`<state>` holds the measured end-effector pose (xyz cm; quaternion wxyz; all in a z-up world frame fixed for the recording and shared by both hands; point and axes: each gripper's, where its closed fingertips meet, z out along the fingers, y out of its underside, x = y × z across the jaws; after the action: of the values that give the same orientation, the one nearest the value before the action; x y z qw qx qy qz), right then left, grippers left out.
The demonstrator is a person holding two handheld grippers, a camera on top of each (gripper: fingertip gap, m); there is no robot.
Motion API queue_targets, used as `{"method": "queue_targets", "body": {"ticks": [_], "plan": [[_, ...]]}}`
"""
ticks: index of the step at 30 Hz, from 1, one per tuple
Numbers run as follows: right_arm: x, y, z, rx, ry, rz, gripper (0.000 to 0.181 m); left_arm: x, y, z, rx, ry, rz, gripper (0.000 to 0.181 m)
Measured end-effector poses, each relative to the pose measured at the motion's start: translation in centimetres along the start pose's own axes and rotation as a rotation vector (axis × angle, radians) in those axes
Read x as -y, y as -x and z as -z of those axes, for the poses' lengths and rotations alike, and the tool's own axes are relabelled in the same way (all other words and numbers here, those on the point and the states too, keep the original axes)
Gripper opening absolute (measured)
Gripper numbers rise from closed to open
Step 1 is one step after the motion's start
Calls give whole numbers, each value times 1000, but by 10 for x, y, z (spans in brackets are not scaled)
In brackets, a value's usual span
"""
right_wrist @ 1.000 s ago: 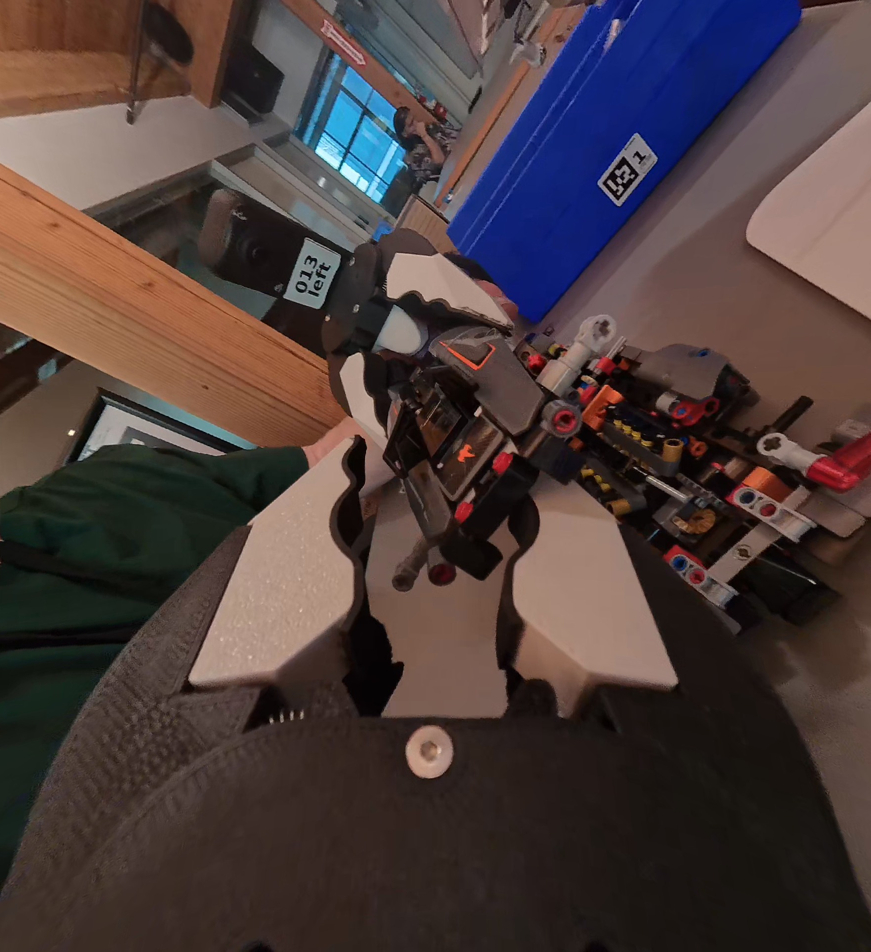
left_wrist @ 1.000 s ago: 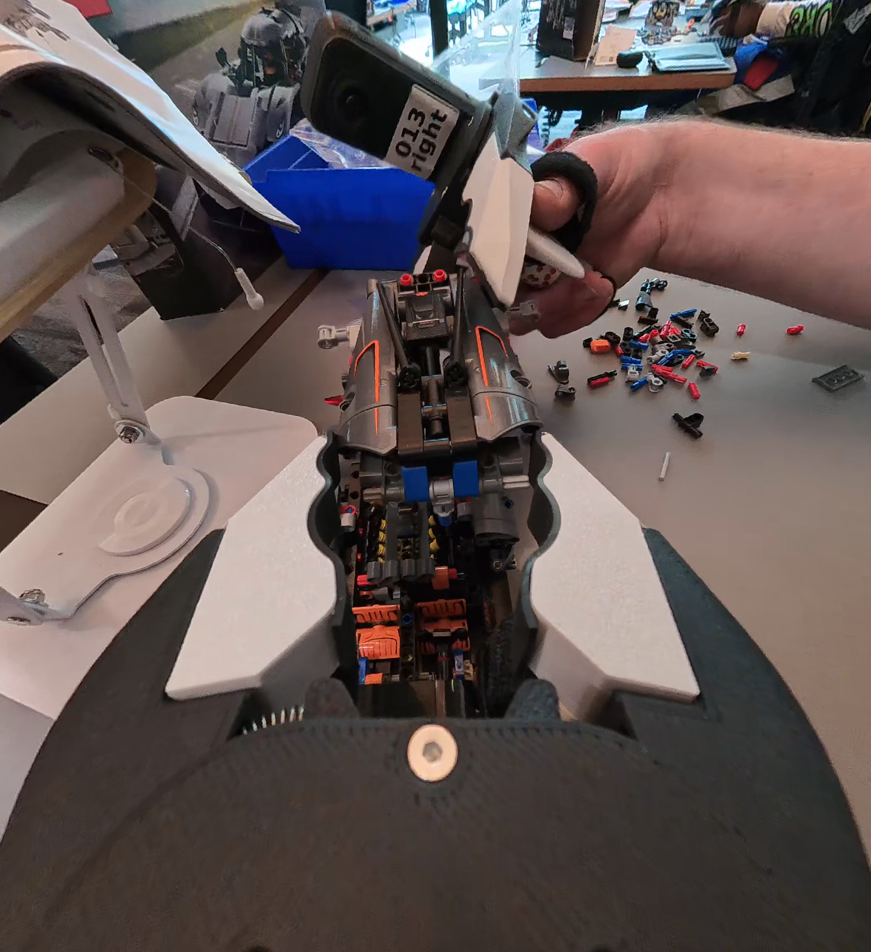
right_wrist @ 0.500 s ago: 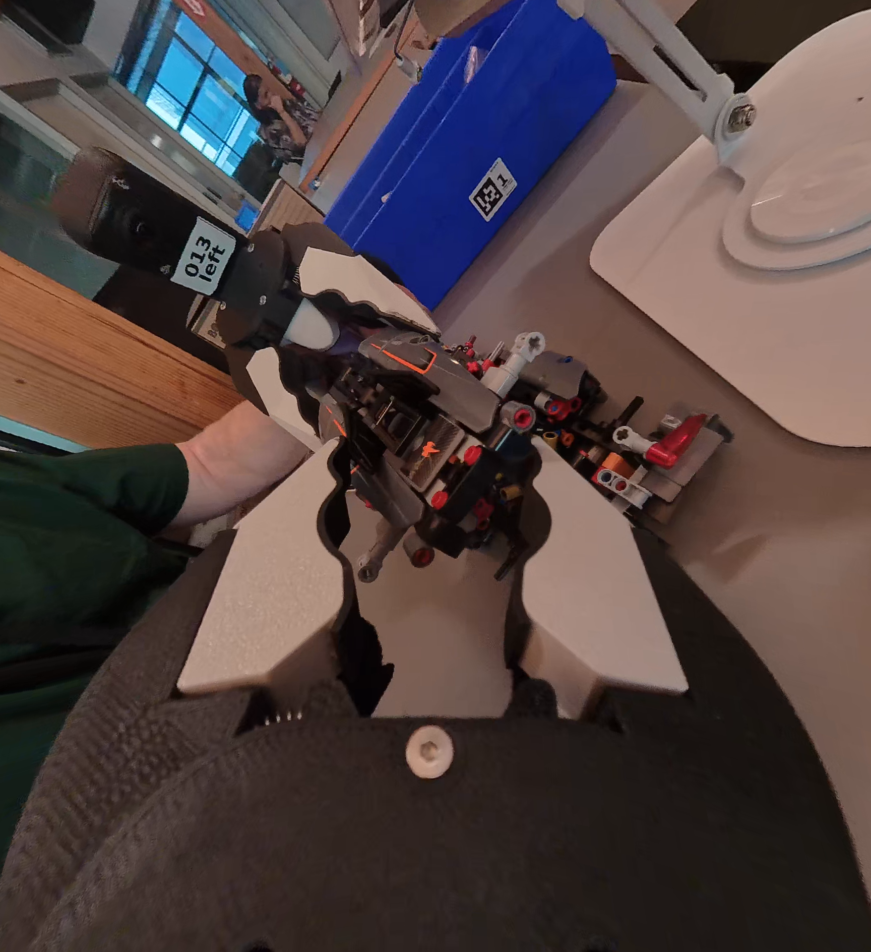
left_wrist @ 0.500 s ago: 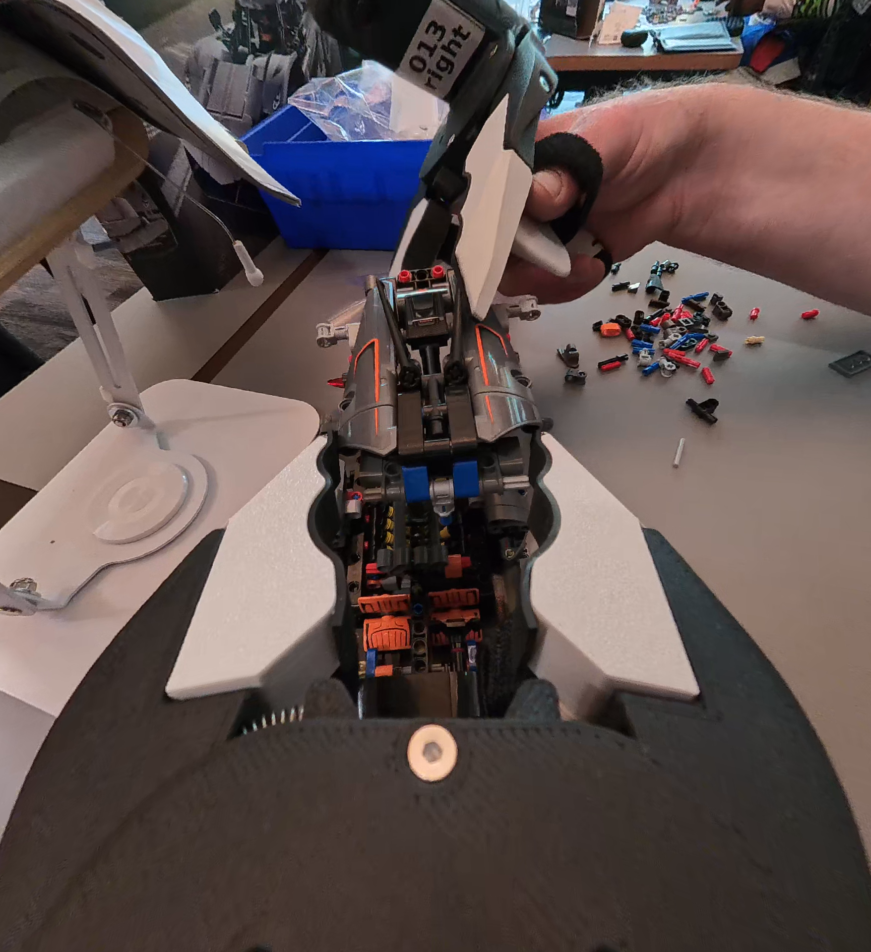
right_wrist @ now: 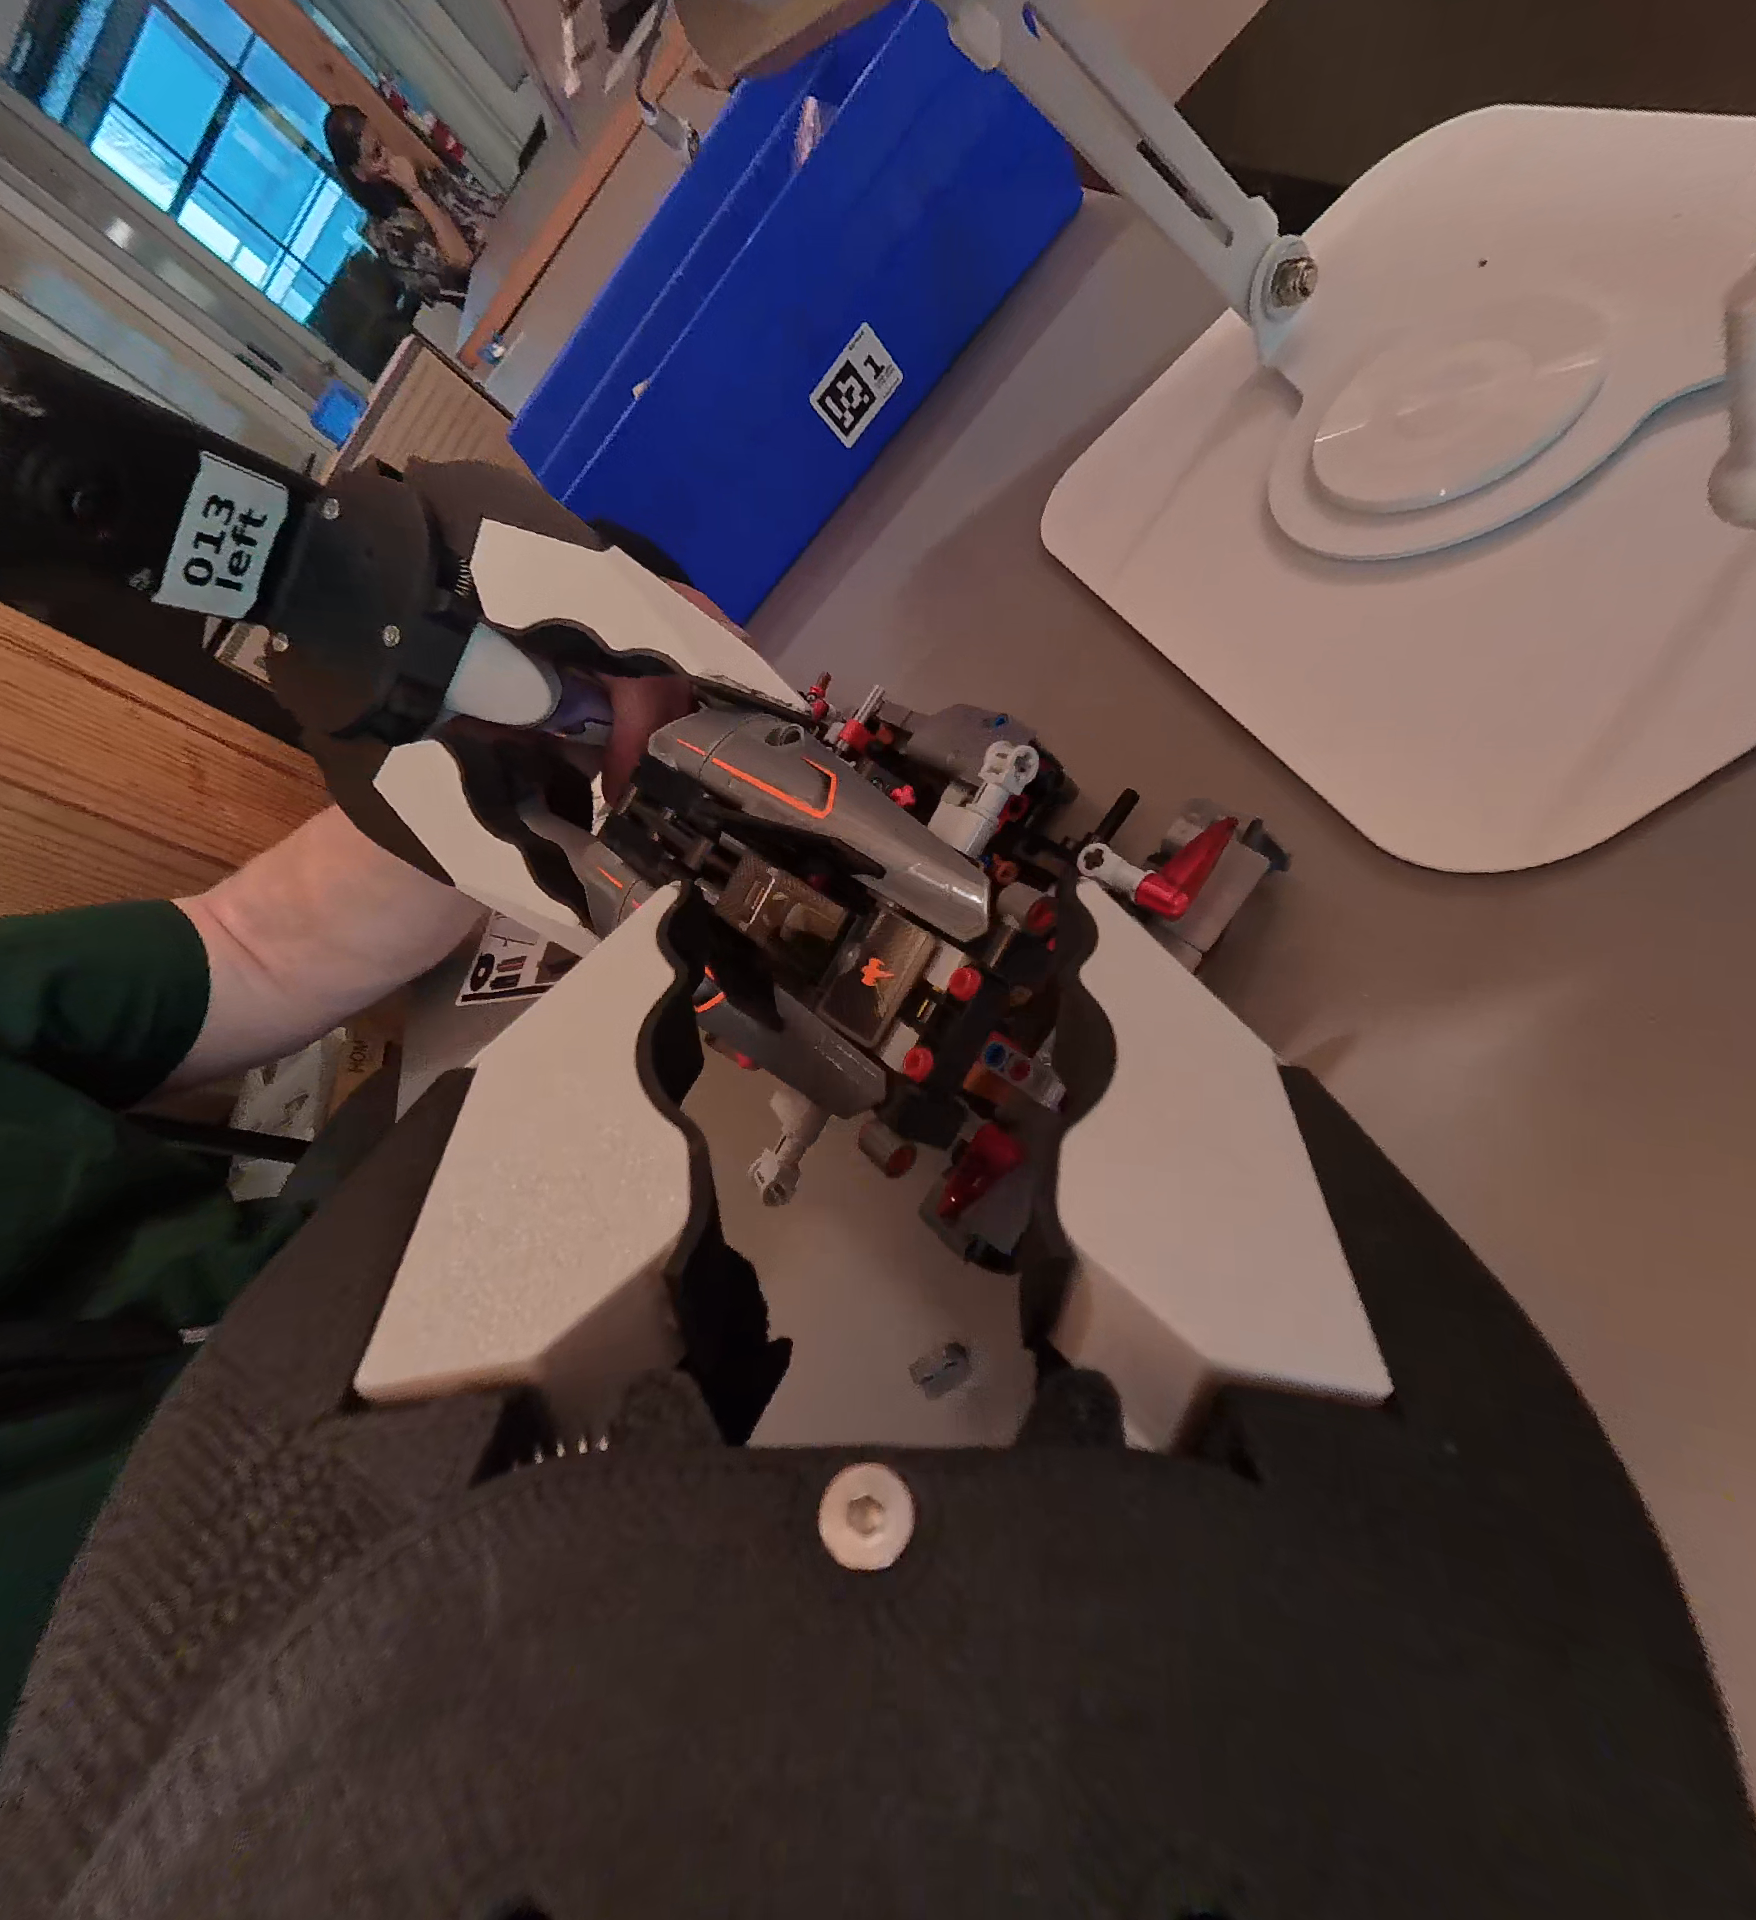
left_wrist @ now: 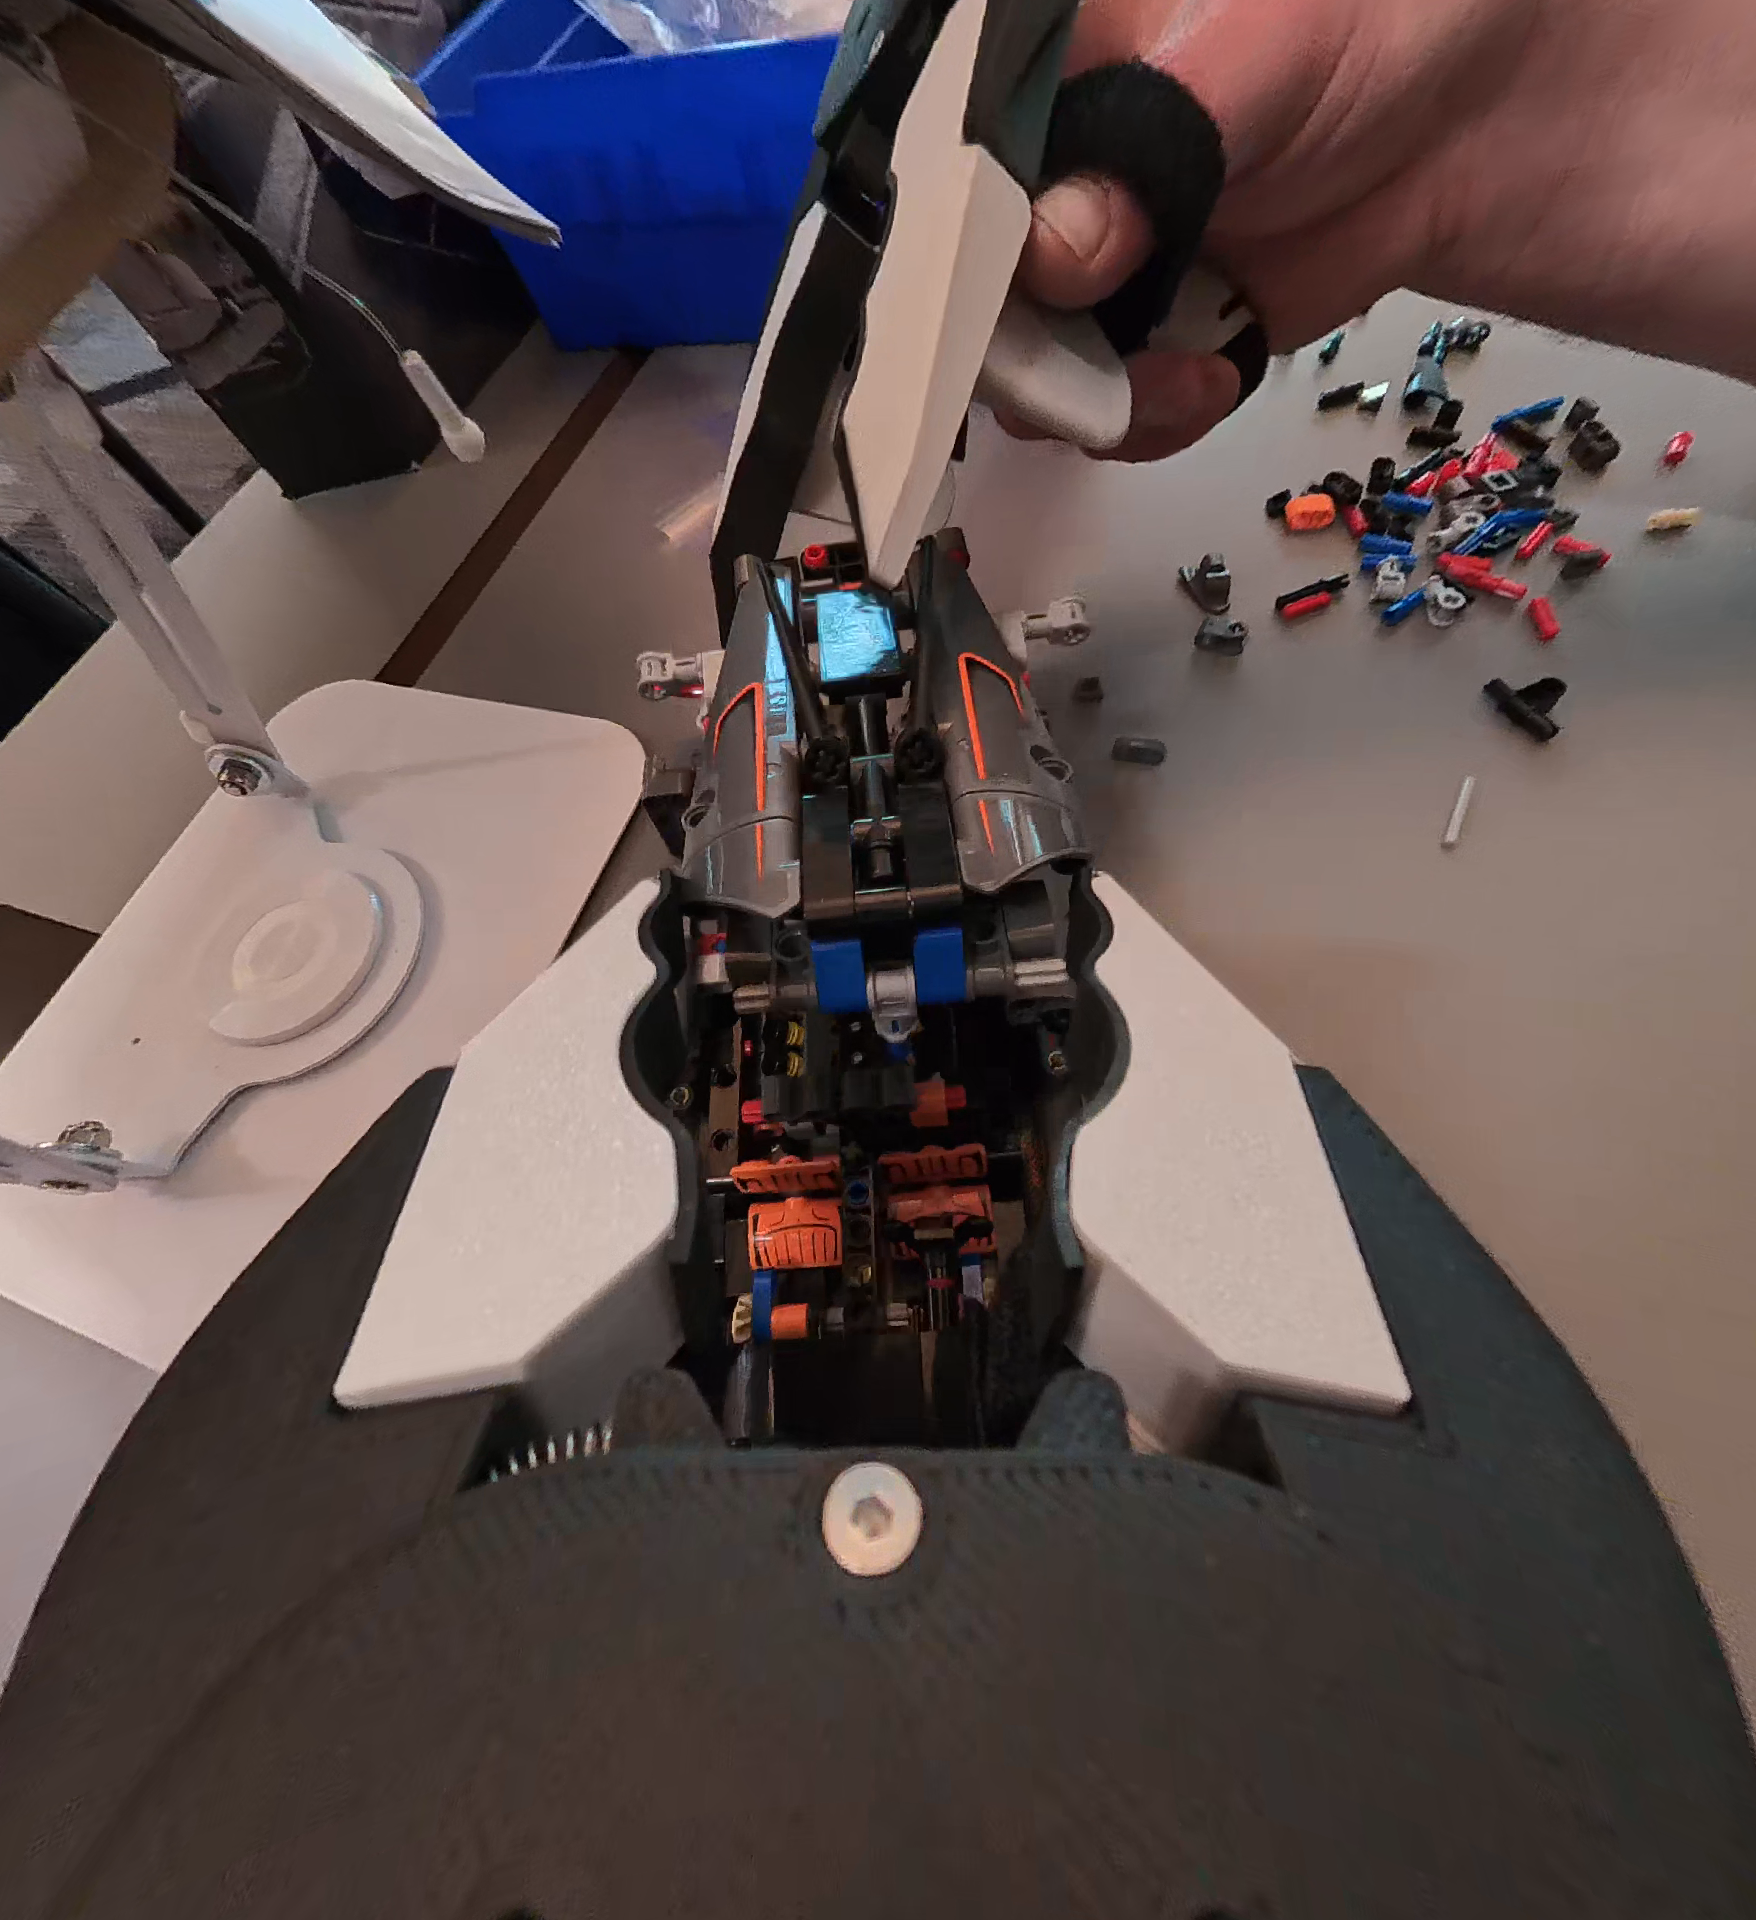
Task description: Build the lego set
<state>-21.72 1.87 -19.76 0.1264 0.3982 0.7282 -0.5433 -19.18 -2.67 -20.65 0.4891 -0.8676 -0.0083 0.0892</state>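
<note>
- At 12 o'clock in the left wrist view, a blue bin (left_wrist: 645, 197) is seen on the table (left_wrist: 1476, 1039); clear plastic bags show over its rim, their contents not discernible.
- Between the white fingers of the left gripper (left_wrist: 874, 1039) the lego model (left_wrist: 879, 831) is clamped by its rear, nose pointing to 12 o'clock; grey panels with orange stripes are seen at its front, orange and blue pieces deeper in.
- From 12 o'clock the right gripper (left_wrist: 832, 520) is brought down on the model's nose, held by a bare hand (left_wrist: 1321, 208); in its own view the fingers stand apart on either side of the nose (right_wrist: 895, 997), and whether they press it cannot be told.
- Compared with a second ago, the right gripper is seen lower and closer over the nose, and in the right wrist view the model has slid in between the fingers.
- At 2 o'clock, loose pieces (left_wrist: 1445, 520) in red, blue, black and orange are scattered on the pale grey table; a white pin (left_wrist: 1458, 810) lies apart at 3 o'clock.
- At 9 o'clock a white stand base (left_wrist: 230, 987) with a thin metal arm is set on the table.
- In the right wrist view a green sleeve (right_wrist: 53, 1091) is seen at 9 o'clock, wooden panelling and windows at 10 to 11 o'clock.
</note>
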Motion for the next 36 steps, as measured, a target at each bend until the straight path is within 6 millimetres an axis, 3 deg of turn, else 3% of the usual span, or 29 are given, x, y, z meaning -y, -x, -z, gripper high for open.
{"method": "queue_targets", "body": {"ticks": [11,21,25,30,36], "plan": [[-9,-18,-1,-75,80,42,62,-11,-2,-14,-5,118,-32,72],[-7,-16,-7,-80,112,95,64,-17,1,-19,0,152,-38,69],[-3,-5,-5,-132,161,350,82,-19,2,-18,-6,164,-36,69],[-12,11,-8,-187,393,749,100,-20,4,-16,-39,158,-9,69],[-29,14,-29,-79,650,860,97,-15,7,-14,-58,151,-3,69]]}}
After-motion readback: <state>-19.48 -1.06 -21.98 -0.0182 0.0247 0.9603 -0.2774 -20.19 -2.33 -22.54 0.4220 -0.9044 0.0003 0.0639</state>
